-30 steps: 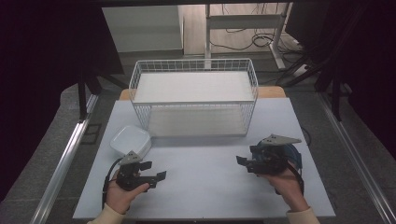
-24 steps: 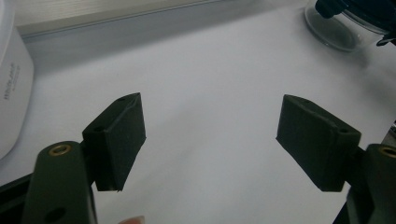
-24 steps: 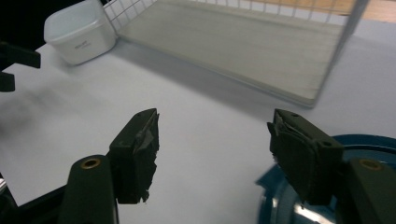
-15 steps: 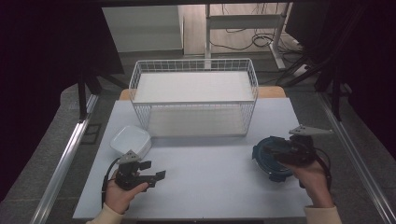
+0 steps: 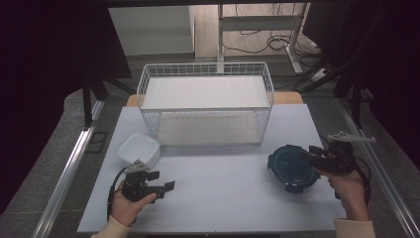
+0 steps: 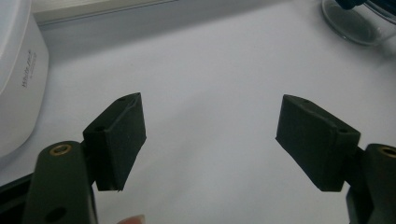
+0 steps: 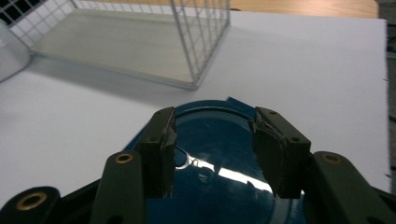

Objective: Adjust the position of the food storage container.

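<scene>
Blue-lidded round container [image 5: 292, 167] sits on the white table [image 5: 223, 198], right of centre, before the wire basket [image 5: 205, 101].
We note the right gripper [image 5: 311, 157] over its lid, jaws just narrowing, grip unconfirmed; left gripper [image 5: 166, 187] wide, empty.

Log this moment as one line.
left gripper: open, idle by white container | right gripper: jaws closing over blue-lidded container | wire basket: behind

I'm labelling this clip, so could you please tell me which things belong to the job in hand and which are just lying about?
In the job:
- blue round container
- right gripper, jaws just closing over its lid
- wire basket, probably

Lying about:
- white square box
- left gripper, open over bare table
</scene>
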`<state>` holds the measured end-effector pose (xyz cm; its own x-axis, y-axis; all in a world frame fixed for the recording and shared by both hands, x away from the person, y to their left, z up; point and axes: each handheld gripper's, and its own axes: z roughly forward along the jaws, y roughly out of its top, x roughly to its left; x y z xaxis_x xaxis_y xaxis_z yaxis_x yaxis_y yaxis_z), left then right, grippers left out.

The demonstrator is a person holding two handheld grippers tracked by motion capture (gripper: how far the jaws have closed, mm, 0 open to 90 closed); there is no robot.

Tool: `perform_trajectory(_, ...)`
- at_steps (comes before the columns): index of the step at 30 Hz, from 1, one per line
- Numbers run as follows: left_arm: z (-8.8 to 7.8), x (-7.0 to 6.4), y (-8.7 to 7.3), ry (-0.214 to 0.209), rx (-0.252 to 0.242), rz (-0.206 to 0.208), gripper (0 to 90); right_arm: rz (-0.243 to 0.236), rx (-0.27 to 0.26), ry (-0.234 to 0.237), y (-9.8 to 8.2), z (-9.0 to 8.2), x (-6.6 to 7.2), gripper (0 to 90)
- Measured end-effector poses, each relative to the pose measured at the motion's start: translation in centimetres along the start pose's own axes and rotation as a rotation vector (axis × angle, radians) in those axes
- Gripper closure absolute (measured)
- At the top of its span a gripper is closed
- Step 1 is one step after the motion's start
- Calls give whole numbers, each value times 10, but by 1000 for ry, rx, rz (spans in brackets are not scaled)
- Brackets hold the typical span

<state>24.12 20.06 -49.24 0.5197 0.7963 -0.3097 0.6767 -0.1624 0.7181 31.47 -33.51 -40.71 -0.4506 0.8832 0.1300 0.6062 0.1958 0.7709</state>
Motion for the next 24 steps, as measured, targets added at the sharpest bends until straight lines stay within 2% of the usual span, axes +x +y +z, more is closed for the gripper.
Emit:
perform_trajectory(4, 0, 0, 0, 0, 4, 0, 233, 7, 4, -9, -1, -1, -4, 532)
perform_trajectory(10, 0, 1, 0, 3, 6, -3, 232, 29, 28, -61, -5, -3, -17, 571)
perform_trajectory(17, 0, 2, 0, 4, 10, -4, 230, 67, 55, -92, -10, -5, -33, 643)
perform_trajectory(24, 0, 4, -1, 8, 13, -8, 229, 78, 111, -181, -17, -4, -47, 768)
